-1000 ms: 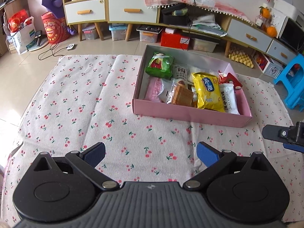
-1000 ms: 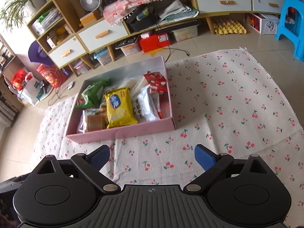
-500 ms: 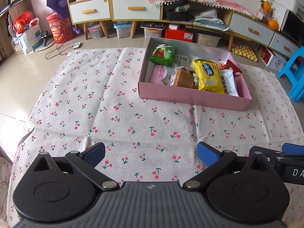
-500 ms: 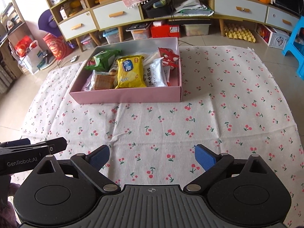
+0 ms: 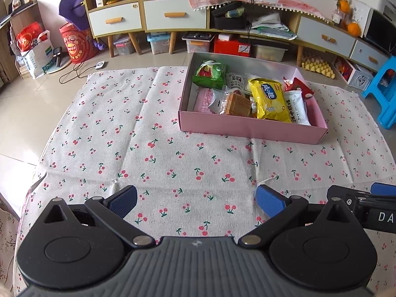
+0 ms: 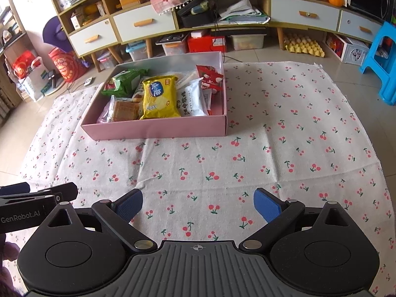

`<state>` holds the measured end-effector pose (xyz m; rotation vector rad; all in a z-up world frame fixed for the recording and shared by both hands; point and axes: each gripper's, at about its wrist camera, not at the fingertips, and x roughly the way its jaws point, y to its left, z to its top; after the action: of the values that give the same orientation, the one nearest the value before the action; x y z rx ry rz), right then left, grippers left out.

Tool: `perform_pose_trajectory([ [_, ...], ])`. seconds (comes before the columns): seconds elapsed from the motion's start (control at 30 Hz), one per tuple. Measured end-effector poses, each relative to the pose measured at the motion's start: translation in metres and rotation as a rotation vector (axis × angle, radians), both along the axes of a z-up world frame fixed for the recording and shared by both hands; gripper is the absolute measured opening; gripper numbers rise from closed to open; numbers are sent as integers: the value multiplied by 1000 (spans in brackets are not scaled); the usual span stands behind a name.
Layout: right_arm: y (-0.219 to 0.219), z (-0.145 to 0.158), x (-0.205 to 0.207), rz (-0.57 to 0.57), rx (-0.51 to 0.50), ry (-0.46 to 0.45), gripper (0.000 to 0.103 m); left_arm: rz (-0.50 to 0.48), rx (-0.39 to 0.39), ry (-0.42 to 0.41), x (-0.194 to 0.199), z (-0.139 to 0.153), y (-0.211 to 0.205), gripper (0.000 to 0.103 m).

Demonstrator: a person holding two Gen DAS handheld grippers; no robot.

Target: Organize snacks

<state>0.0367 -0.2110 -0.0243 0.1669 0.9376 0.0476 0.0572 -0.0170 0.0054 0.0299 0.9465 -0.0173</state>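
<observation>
Both grippers, left gripper (image 5: 195,201) and right gripper (image 6: 198,204), hang with fingers spread wide, nothing held, near the cherry cloth's (image 5: 104,133) front edge. Snacks sit packed in the pink box (image 5: 250,126) toward the far edge; a grab could snag neighbours. Cluttered cabinets (image 6: 146,24) behind, tiled floor

Snack packets (image 5: 268,99) (mixed) in pink box (image 5: 250,126)
</observation>
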Motion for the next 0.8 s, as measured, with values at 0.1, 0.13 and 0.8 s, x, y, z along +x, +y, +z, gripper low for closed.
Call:
perform_pose_trajectory([
  [0.1, 1, 1, -1, -2, -6, -4, 98, 2, 2, -5, -1, 1, 0, 103],
  [0.13, 1, 1, -1, -2, -7, -5, 98, 2, 3, -7, -1, 1, 0, 103],
  [0.8, 5, 1, 0, 4, -11, -6, 98, -10, 5, -16, -2, 2, -2, 103],
])
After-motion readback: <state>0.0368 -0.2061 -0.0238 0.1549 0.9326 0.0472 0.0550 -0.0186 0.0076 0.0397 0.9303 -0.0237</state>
